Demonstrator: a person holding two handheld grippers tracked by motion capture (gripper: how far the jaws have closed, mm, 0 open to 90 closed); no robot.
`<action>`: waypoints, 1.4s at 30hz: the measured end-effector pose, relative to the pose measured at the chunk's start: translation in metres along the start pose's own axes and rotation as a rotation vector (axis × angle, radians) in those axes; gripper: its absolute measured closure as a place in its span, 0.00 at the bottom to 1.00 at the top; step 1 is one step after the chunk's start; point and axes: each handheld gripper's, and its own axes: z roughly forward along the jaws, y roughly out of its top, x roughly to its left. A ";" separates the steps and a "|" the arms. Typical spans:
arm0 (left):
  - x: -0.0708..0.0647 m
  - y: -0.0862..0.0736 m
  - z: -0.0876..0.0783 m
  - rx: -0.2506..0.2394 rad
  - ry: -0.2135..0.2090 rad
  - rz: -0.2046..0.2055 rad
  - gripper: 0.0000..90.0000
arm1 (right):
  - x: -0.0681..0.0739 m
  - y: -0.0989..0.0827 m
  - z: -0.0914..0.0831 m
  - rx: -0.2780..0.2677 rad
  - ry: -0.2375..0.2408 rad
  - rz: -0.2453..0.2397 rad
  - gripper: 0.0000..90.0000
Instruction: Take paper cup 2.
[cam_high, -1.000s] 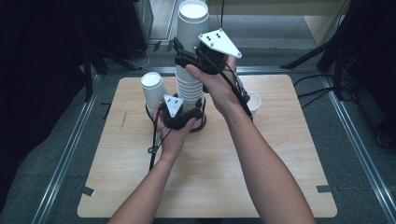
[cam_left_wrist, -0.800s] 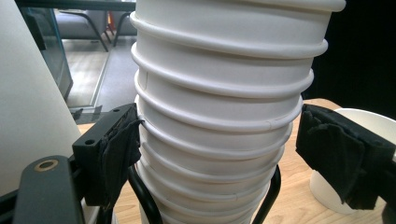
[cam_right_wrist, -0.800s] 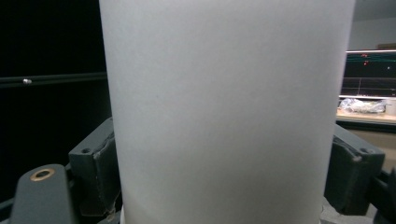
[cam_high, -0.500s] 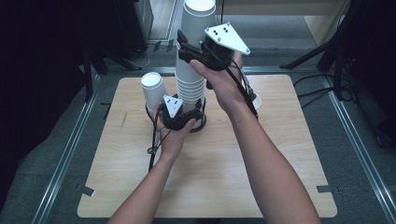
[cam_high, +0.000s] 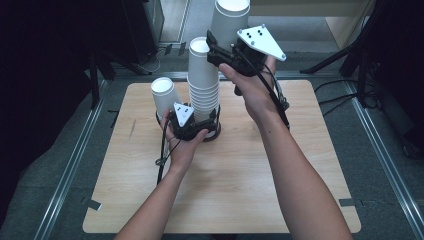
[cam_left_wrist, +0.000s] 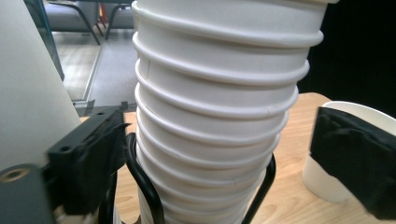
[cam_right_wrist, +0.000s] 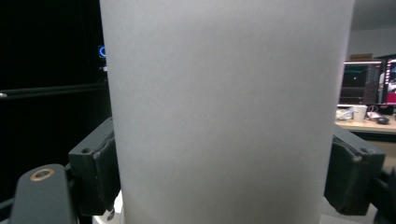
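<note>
My right claw is clamped around a single white paper cup, held upright in the air above and just to the right of the stack of cups; in the right gripper view the cup's wall sits squarely between both pads, which press against its sides. The lifted cup is clear of the stack, its base hidden behind the claw in the high view. My left claw is down at the tabletop, set around the bottom of the stack, and its jaws have just been opening: in the left gripper view the ribbed rims of the nested cups rise between the two pads, with visible gaps on both sides, so the stack stands between them released, not gripped. A black wire holder loops around the foot of the stack. Another lone white cup stands upright on the tabletop just left of the stack, beside my left hand. In the left gripper view, a further cup's rim shows behind the right-hand pad, resting on the wood. My right hand holds its gripper at about the height of the stack's top.
</note>
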 end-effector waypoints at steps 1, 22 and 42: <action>0.000 0.000 -0.001 0.001 -0.005 0.000 0.03 | -0.001 0.000 -0.001 0.001 -0.003 -0.003 0.17; 0.007 -0.006 -0.027 0.001 -0.056 0.006 0.00 | -0.029 -0.016 -0.025 0.007 -0.065 -0.012 0.17; 0.007 -0.025 -0.060 0.002 -0.121 -0.009 0.00 | -0.037 -0.075 -0.050 0.075 -0.094 -0.066 0.17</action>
